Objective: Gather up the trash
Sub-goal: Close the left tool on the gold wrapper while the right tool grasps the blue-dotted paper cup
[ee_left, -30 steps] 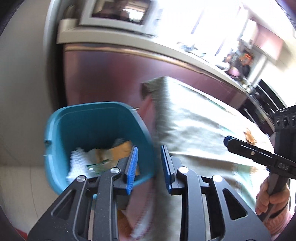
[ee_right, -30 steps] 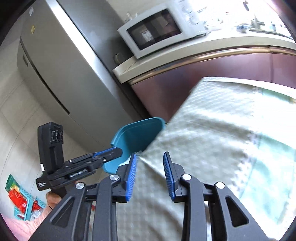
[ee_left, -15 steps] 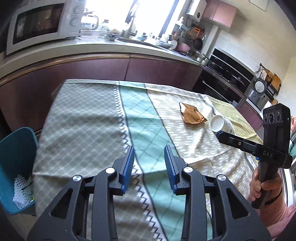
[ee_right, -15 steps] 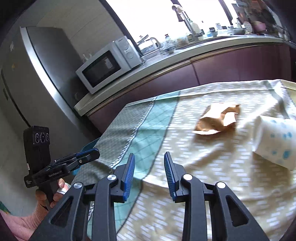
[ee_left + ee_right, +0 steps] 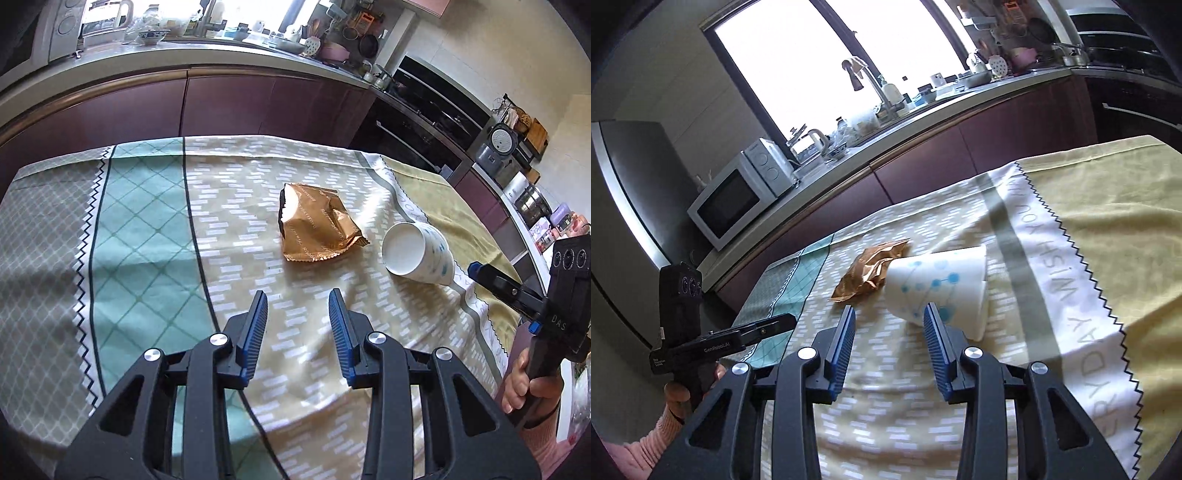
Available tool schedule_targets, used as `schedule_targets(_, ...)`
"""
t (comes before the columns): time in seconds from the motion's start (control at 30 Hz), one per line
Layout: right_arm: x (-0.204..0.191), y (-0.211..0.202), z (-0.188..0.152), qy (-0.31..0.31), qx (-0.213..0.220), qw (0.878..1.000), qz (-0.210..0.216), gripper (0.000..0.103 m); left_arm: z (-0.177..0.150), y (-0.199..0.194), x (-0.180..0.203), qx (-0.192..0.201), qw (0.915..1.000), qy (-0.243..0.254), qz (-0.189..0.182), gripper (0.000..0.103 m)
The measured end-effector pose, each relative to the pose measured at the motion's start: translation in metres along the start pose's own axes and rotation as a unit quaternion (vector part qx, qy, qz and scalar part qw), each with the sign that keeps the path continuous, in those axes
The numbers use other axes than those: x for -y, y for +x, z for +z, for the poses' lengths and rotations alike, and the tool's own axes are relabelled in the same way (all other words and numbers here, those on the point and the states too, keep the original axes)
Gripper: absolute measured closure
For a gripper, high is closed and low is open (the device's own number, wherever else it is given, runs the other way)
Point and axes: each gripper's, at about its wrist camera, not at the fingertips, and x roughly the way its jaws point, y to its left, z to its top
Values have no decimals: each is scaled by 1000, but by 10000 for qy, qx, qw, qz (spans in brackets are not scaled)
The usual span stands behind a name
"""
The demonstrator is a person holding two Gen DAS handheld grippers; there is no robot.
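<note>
Bin gone; wrapper (image 5: 317, 225), cup (image 5: 938, 284) closer; left claw (image 5: 298, 317) open, empty; right claw (image 5: 889, 332) opening, empty.

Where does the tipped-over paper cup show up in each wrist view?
Left wrist view: paper cup lies on its side at right of centre, open mouth toward the camera.
Right wrist view: the cup is at centre, just beyond the fingertips, mouth turned right.
Shared landmark: the brown wrapper lying beside it on the tablecloth.

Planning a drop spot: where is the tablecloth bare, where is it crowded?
Bare: the teal and grey checked bands left of the gold wrapper, and the yellow band right of the tipped paper cup. Crowded: mid-table, wrapper and cup side by side.
</note>
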Motion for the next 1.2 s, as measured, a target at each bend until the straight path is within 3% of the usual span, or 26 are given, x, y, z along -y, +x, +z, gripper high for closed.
schedule_targets(0.27, 35, 3, 11, 333, 83, 9994, -13, 64, 20, 43, -2, -329, 9989, -313, -96, 66)
schedule_targets(0.43, 43, 11, 13, 459, 36, 9989, 64, 59, 30, 52, -1, -368, 9981, -444, -209, 59)
schedule_targets(0.63, 53, 19, 12, 626, -69, 9978, 216, 59, 40, 65, 5, -429, 9979, -455, -195, 58)
schedule_targets(0.67, 54, 20, 12, 647, -88, 9976, 245, 59, 41, 66, 7, -426, 9980, -444, -162, 60)
schedule_targets(0.73, 57, 22, 13, 703, -121, 9970, 287, 59, 42, 69, 11, -459, 9980, -404, -125, 75)
schedule_targets(0.93, 60, 24, 12, 740, -196, 9964, 351, 59, 40, 74, 21, -469, 9985, -266, -21, 96)
schedule_targets(1.2, 55, 20, 17, 570, -160, 9978, 283, 60, 38, 71, 39, -318, 9994, 107, 83, 98)
